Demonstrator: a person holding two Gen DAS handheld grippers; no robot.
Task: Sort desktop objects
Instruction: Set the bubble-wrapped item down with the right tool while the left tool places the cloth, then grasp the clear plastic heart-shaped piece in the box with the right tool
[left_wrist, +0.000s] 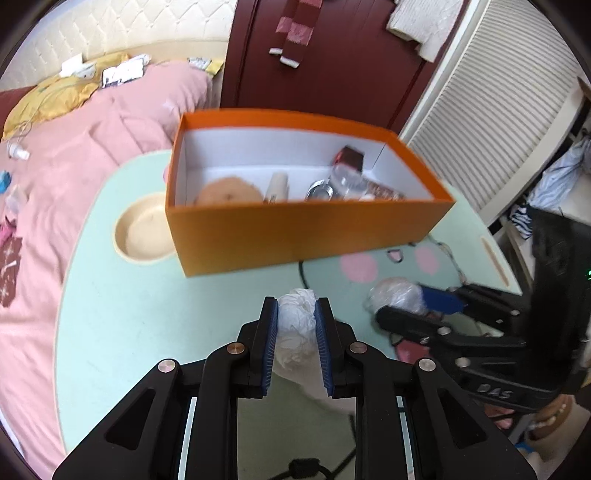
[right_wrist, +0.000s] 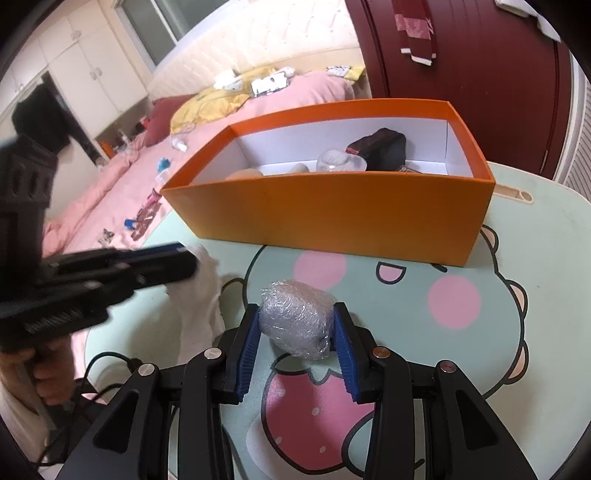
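Bedroom clutter is framing a mint-green table (right_wrist: 535, 258) printed with a cartoon face and a strawberry, a pink-covered bed (left_wrist: 92, 147) lying beyond its far left edge and a dark red wardrobe (left_wrist: 332, 55) standing behind.

Near the table's front edge, the left gripper (left_wrist: 296, 325) is clenching a crumpled white tissue (left_wrist: 295, 328), its blue pads pressing both sides of the wad while the rest of the tissue is hanging down below the jaws. Just to the right of it, the right gripper (right_wrist: 295, 332) is grasping a ball of clear bubble wrap (right_wrist: 295, 321), the pads touching its left and right sides; the ball is sitting over the strawberry print, though whether it is resting on the table or lifted off it is hard to tell. In the right wrist view, the left gripper is appearing blurred at the left, with a person's hand (right_wrist: 48, 373) wrapped around its handle.

Farther back, an open orange box (left_wrist: 295, 236) with white inner walls is standing on the table, already holding several things: a round tan puff, a pale tube, a shiny metal piece, a clear plastic bottle and a dark red package. Touching the box's left end, a cream-coloured bowl (left_wrist: 140, 232) is sitting on the table.
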